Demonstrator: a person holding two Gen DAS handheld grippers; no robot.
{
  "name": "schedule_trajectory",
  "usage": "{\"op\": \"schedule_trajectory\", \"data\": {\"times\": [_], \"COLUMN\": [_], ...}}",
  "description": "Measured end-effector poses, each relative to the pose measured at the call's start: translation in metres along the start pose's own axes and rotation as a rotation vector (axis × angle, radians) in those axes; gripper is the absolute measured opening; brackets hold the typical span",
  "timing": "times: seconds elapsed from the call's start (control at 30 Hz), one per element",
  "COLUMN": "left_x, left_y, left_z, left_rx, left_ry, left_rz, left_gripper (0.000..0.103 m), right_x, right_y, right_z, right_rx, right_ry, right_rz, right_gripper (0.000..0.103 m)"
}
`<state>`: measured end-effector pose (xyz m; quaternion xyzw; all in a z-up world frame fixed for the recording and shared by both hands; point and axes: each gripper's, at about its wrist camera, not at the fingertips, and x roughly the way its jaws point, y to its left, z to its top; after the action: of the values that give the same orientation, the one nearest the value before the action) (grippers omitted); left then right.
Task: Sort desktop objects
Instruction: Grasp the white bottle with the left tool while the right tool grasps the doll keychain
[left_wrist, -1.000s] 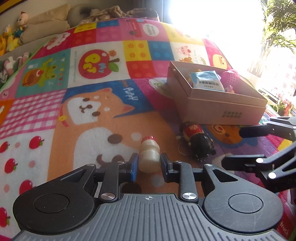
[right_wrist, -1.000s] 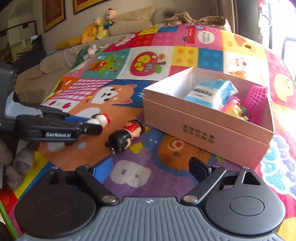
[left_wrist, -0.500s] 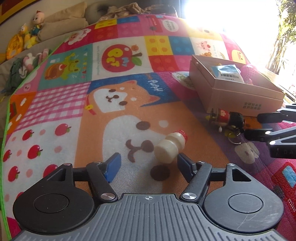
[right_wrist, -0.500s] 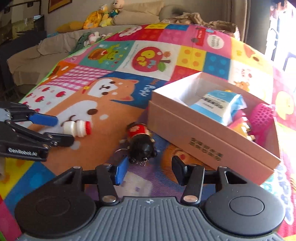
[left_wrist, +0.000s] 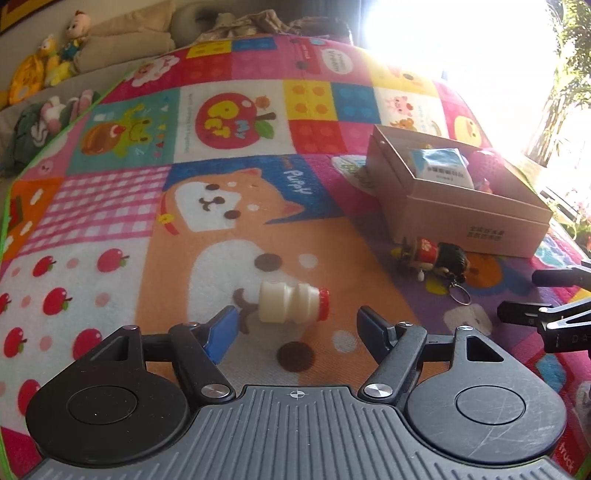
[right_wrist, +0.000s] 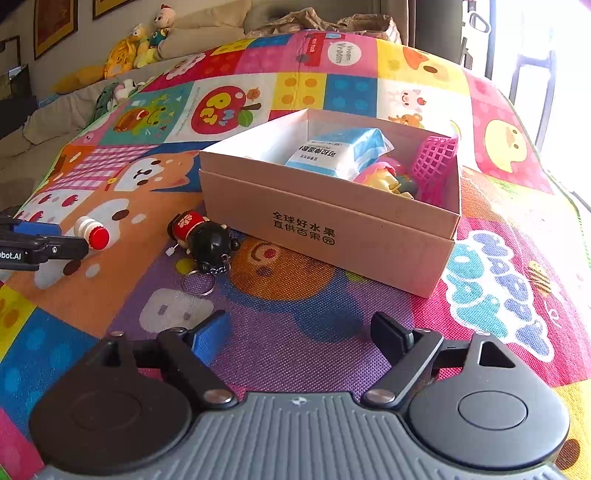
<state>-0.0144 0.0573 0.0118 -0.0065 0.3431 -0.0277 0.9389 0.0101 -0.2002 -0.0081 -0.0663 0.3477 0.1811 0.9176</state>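
A small white bottle with a red cap (left_wrist: 291, 302) lies on its side on the play mat, just ahead of my left gripper (left_wrist: 297, 322). Its jaws are opening and their pads stand clear of the bottle. The doll keychain (right_wrist: 205, 240), red body and black head, lies on the mat beside the cardboard box (right_wrist: 332, 236). My right gripper (right_wrist: 299, 326) hangs short of the doll, jaws opening, with nothing between them. In the left wrist view the doll (left_wrist: 436, 256) lies below the box (left_wrist: 469, 225) and the right gripper (left_wrist: 532, 293) comes in from the right edge.
The box holds a blue-white packet (right_wrist: 340, 151), a pink mesh basket (right_wrist: 437, 166) and a small toy. The colourful play mat (left_wrist: 221, 122) spreads far to the left. Soft toys (right_wrist: 144, 44) and cushions lie along the back. Strong window glare fills the right.
My left gripper has let go of the bottle, which now lies on its side with the cap to the right. My right gripper narrowed near the doll, then spread again and drew back.
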Motion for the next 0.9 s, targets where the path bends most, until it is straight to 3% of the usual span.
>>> {"op": "schedule_trajectory", "data": {"times": [0.17, 0.27, 0.33, 0.47, 0.63, 0.73, 0.77, 0.83, 0.9], "left_x": [0.021, 0.022, 0.02, 0.014, 0.003, -0.002, -0.003, -0.003, -0.002], "left_y": [-0.006, -0.01, -0.011, -0.013, -0.014, -0.013, -0.012, -0.012, -0.012], "left_z": [0.006, 0.009, 0.008, 0.002, -0.006, -0.011, -0.012, -0.013, -0.012], "left_rx": [-0.007, 0.005, 0.012, 0.017, 0.014, 0.006, 0.002, -0.005, -0.012], "left_ry": [0.015, 0.005, 0.0, -0.001, 0.003, 0.005, 0.004, 0.001, -0.001], "left_rz": [0.03, 0.02, 0.004, -0.019, -0.064, -0.078, -0.079, -0.08, -0.077], "left_gripper": [0.067, 0.05, 0.048, 0.048, 0.048, 0.05, 0.05, 0.051, 0.055], "right_x": [-0.002, -0.002, -0.003, -0.001, 0.021, 0.034, 0.036, 0.036, 0.028], "right_y": [0.0, 0.002, 0.007, 0.027, 0.059, 0.066, 0.066, 0.064, 0.059], "right_z": [-0.001, 0.001, 0.004, 0.02, 0.038, 0.044, 0.045, 0.044, 0.039], "right_rx": [0.003, -0.011, -0.038, -0.1, -0.199, -0.21, -0.207, -0.206, -0.208], "right_ry": [-0.008, -0.012, -0.027, -0.071, -0.091, -0.066, -0.059, -0.034, -0.031], "right_rz": [0.002, 0.01, 0.025, 0.069, 0.087, 0.093, 0.088, 0.093, 0.1], "right_gripper": [0.086, 0.086, 0.086, 0.071, 0.069, 0.057, 0.044, 0.03, 0.03]}}
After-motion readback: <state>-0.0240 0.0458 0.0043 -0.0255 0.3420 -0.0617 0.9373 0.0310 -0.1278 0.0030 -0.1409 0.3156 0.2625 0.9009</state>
